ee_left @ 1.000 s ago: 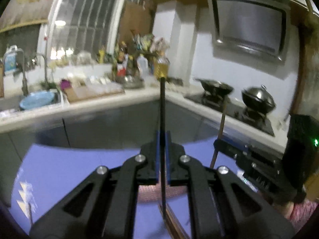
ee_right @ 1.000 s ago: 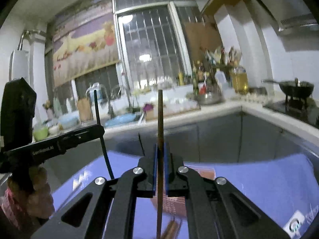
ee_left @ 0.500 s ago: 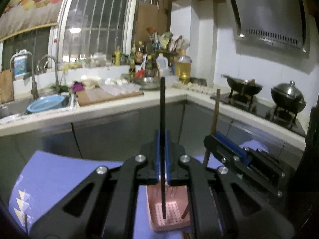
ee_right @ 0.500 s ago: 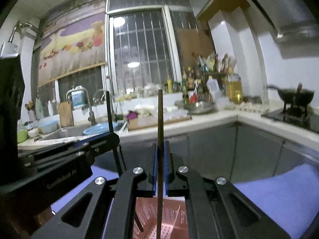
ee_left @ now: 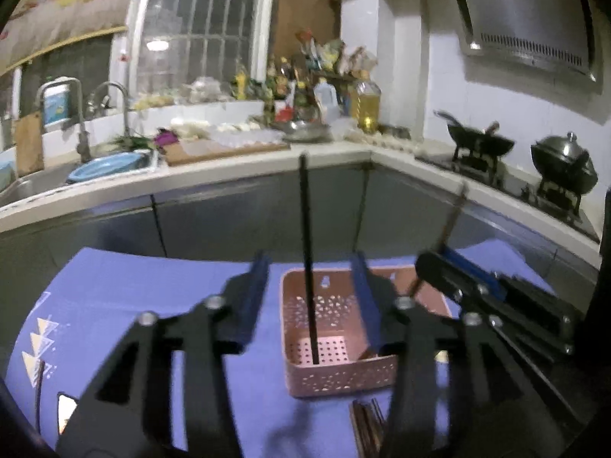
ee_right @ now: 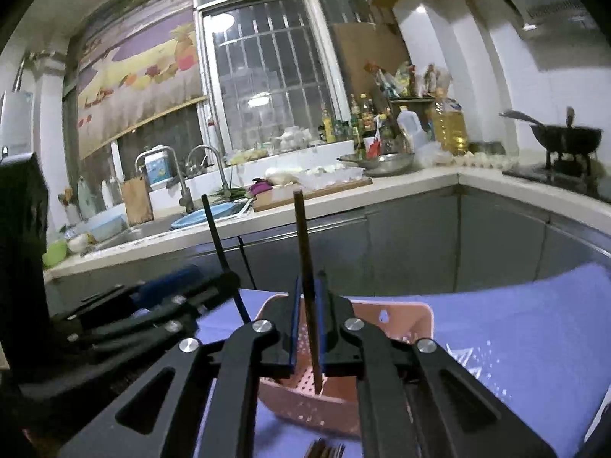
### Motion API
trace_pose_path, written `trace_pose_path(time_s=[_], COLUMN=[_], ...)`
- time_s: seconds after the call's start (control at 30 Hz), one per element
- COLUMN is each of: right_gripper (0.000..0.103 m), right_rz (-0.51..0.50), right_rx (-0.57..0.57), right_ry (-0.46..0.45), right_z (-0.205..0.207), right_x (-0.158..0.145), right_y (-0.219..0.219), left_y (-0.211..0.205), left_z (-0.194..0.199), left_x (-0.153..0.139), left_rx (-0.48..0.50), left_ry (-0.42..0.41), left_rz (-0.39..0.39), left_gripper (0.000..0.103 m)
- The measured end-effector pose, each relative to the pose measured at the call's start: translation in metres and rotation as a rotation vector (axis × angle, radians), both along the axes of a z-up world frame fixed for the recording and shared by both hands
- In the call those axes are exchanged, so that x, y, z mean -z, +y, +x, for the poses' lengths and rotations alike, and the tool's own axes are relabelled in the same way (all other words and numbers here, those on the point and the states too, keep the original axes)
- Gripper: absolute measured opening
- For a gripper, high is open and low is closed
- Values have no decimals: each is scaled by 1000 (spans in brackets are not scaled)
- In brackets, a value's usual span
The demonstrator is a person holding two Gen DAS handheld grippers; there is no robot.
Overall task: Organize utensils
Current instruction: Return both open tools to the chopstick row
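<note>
Left wrist view: my left gripper is spread wide, and the black chopstick stands upright between the fingers, touching neither, its lower end in the pink basket just ahead and below

Right wrist view: my right gripper looks slightly parted around the brown chopstick, vertical too, tip inside the same basket; whether it grips I cannot tell

The left gripper has opened, leaving its black chopstick standing free in the pink basket.
</note>
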State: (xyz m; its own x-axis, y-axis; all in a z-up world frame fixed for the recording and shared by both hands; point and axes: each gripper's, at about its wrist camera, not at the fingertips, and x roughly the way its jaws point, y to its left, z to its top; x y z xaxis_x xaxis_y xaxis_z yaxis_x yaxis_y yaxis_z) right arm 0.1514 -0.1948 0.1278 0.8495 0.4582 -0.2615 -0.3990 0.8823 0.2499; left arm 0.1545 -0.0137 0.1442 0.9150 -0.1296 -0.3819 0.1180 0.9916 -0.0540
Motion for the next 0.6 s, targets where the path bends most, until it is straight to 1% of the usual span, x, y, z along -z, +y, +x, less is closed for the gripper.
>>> trace_pose_path(time_s=[0.07,0.1,0.13,0.23,0.33,0.43,0.53,0.57,0.6], right_gripper=[26,30,35,37,37,37,37,37,37], right_rz=[20,30,36,69,111,106,56,34,19], right_rx=[-3,1,8,28,42,58,60,60,59], right_ry=[6,2,-2,-9,17,67,146,187,221], right_z=[-11,-18,-23,-48,-77,-103,-122,-128,-132], right_x=[-3,-5,-8,-13,-5,14,40,52,62], right_y=[-5,-7,-10,-24,-42,-54,-56,-55,-53], left_y=[3,4,7,20,33,39,38,35,32], left_z=[-13,-20,-28,-55,-83,-101,-112,-114,-116], left_x=[-8,-13,-18,-33,-37,-25,9,26,40], left_rx=[-8,-11,-15,-17,-1,29,95,115,131], left_ry=[-26,-39,-56,-97,-109,-66,63,119,163], left_rz=[-4,-6,-10,-45,-75,-77,-82,-83,-84], left_gripper=[48,49,49,49,49,49,49,46,42])
